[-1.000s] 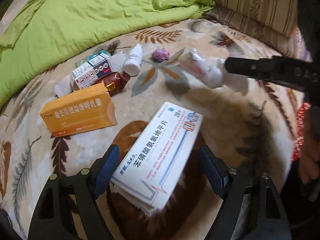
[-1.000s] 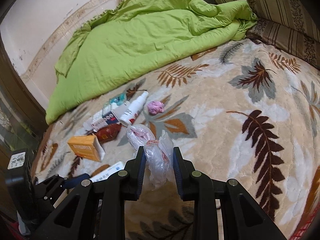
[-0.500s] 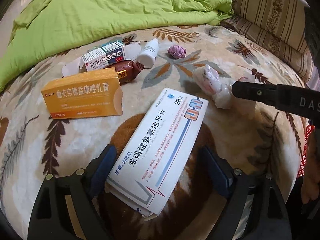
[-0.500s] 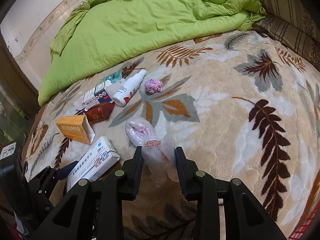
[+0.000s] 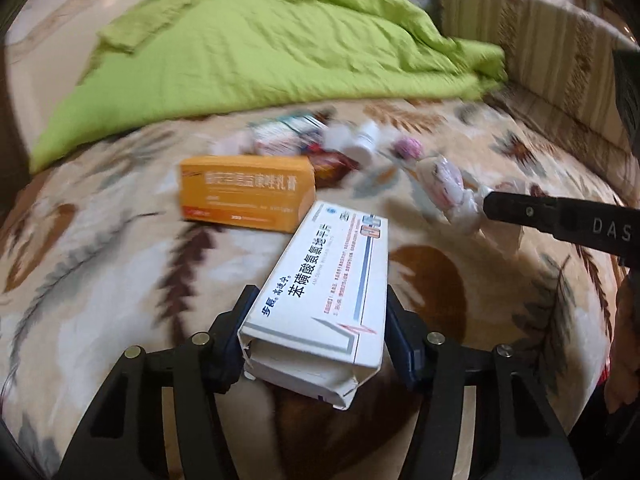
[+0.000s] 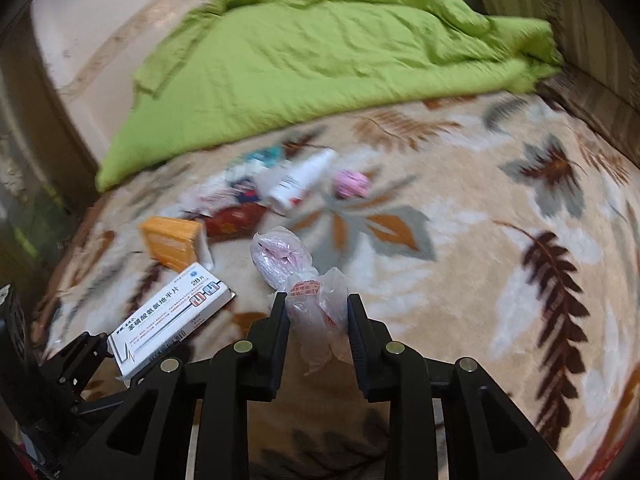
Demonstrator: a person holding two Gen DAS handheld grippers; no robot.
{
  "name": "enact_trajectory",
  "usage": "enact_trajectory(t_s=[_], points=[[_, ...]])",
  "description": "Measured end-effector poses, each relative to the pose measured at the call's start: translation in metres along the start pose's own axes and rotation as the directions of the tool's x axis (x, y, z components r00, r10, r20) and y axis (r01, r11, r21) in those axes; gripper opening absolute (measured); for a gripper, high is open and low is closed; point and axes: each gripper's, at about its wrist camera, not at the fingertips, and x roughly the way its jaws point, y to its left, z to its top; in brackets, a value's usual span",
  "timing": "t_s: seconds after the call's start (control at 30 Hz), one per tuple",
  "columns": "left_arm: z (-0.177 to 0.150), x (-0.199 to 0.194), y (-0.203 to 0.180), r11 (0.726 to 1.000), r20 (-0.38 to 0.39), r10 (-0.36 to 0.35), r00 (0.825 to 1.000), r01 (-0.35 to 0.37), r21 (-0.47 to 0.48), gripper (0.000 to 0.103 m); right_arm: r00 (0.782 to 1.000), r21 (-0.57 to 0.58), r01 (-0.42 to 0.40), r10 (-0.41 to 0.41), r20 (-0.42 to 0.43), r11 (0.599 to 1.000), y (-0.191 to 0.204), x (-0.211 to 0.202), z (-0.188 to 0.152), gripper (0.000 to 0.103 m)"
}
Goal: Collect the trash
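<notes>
left gripper (image 5: 316,344) now clamped on white medicine box (image 5: 332,276), jaws wide before | right gripper (image 6: 318,320) still pinching plastic bag (image 6: 308,280) | both loads ready for carrying off

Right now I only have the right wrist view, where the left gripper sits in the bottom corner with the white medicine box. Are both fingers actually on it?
Observer: Yes. The left wrist view shows the left gripper with a blue-padded finger against each long side of the white medicine box.
Operator: Is the box's near end closed?
Observer: No, the end flap facing that camera hangs open and ragged.
Operator: How does the plastic bag look from that side?
Observer: The plastic bag juts out beyond the tip of the right gripper, with loose film trailing below.
</notes>
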Motion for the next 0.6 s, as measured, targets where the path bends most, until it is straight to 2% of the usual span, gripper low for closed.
enact_trajectory(t_s=[0.13, 0.23, 0.27, 0.33, 0.37, 0.4, 0.5, 0.53, 0.57, 0.6], points=[[-0.005, -0.022, 0.015, 0.994, 0.083, 0.078, 0.994, -0.071, -0.082, 0.058, 0.997, -0.059, -0.04, 0.044, 0.057, 0.997, 0.018, -0.007, 0.002, 0.03], [-0.005, -0.022, 0.02, 0.991, 0.098, 0.098, 0.99, -0.088, -0.102, 0.057, 0.997, -0.073, -0.053, 0.057, 0.045, 0.996, 0.028, 0.0, 0.001, 0.03], [-0.005, -0.023, 0.021, 0.99, 0.107, 0.105, 0.989, -0.093, -0.108, 0.051, 0.997, -0.077, -0.056, 0.059, 0.039, 0.995, 0.03, 0.002, 0.001, 0.03], [-0.004, -0.021, 0.023, 0.989, 0.108, 0.115, 0.987, -0.103, -0.109, 0.027, 0.998, -0.087, -0.053, 0.057, 0.037, 0.995, 0.033, 0.004, 0.001, 0.03], [-0.003, -0.019, 0.024, 0.988, 0.105, 0.124, 0.987, -0.113, -0.11, 0.024, 0.998, -0.091, -0.053, 0.056, 0.039, 0.994, 0.034, 0.004, 0.001, 0.03], [-0.003, -0.016, 0.026, 0.988, 0.097, 0.12, 0.988, -0.109, -0.11, 0.024, 0.998, -0.092, -0.054, 0.058, 0.039, 0.994, 0.034, 0.005, 0.001, 0.03], [-0.006, -0.001, 0.032, 0.989, 0.006, 0.065, 0.998, -0.064, -0.132, 0.025, 0.998, -0.089, -0.047, 0.05, 0.03, 0.995, 0.033, 0.006, 0.0, 0.03], [-0.007, 0.003, 0.035, 0.986, -0.023, 0.037, 0.999, -0.041, -0.161, 0.03, 0.998, -0.086, -0.046, 0.049, 0.027, 0.995, 0.032, 0.007, 0.0, 0.03], [-0.008, 0.005, 0.037, 0.985, -0.035, 0.016, 0.999, -0.021, -0.173, 0.044, 0.998, -0.084, -0.046, 0.049, 0.026, 0.995, 0.032, 0.007, 0.0, 0.03], [-0.008, 0.005, 0.038, 0.984, -0.032, -0.002, 0.999, -0.003, -0.178, 0.049, 0.999, -0.082, -0.046, 0.048, 0.025, 0.996, 0.031, 0.007, 0.0, 0.03]])
